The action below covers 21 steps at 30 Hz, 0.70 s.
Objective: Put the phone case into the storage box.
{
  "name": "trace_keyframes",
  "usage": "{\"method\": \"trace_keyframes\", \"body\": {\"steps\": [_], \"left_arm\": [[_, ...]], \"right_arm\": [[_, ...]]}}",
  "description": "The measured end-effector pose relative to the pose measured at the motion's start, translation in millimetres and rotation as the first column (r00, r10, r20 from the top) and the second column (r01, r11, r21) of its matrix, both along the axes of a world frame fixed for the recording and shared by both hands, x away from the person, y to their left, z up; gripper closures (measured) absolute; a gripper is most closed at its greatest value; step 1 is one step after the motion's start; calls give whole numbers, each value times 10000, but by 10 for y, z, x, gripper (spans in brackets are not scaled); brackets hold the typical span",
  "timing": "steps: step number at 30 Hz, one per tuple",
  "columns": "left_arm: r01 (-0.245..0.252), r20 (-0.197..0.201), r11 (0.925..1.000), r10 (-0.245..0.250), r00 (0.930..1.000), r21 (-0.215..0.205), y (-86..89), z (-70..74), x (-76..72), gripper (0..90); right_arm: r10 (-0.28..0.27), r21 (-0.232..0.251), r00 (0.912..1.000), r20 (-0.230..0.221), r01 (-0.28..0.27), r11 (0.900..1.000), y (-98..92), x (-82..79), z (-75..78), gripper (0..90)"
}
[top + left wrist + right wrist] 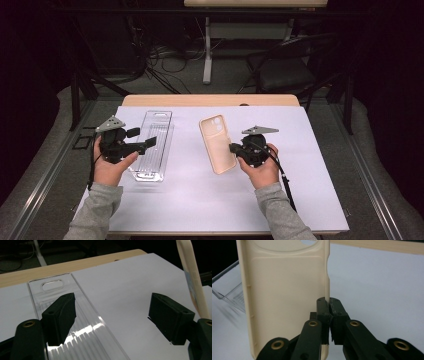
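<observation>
left gripper (146,144): mine, jaws spread wide, nothing between them, poised over the clear plastic tray (151,145)
tray: flat on white sheet (210,200), long axis runs away from me
phone case (218,144): beige, right of tray, long axis roughly parallel to it
right gripper (233,147): jaws pinched onto case's right edge; nearer hand for placing
</observation>
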<state>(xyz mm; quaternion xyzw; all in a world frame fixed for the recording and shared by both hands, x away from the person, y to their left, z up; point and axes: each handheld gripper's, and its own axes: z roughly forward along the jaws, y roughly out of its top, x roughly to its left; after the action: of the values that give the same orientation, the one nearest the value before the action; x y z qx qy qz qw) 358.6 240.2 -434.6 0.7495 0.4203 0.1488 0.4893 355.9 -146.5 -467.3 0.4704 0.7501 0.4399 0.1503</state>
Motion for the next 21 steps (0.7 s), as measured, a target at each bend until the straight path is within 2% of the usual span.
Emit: {"method": "trace_keyframes", "body": {"steps": [6,9,13,21], "left_arm": [[257,116,9988,-253,9996,-422,-121,-26,-42,220],[548,84,9961,-543,9985,-692,-203,-60,-63,247],[994,-9,9921,-997,9950,-764,-369,-113,-105,267],[1688,-268,9828,-1712,9849,-742,-615,-191,-187,345]], "right_arm": [[-102,245,9979,646,87,9997,16,-41,-57,877],[-195,267,9953,950,171,9995,17,-75,-79,877],[-269,317,9914,1282,230,9992,35,-117,-93,877],[-308,315,9873,1560,262,9992,78,-170,-101,878]]}}
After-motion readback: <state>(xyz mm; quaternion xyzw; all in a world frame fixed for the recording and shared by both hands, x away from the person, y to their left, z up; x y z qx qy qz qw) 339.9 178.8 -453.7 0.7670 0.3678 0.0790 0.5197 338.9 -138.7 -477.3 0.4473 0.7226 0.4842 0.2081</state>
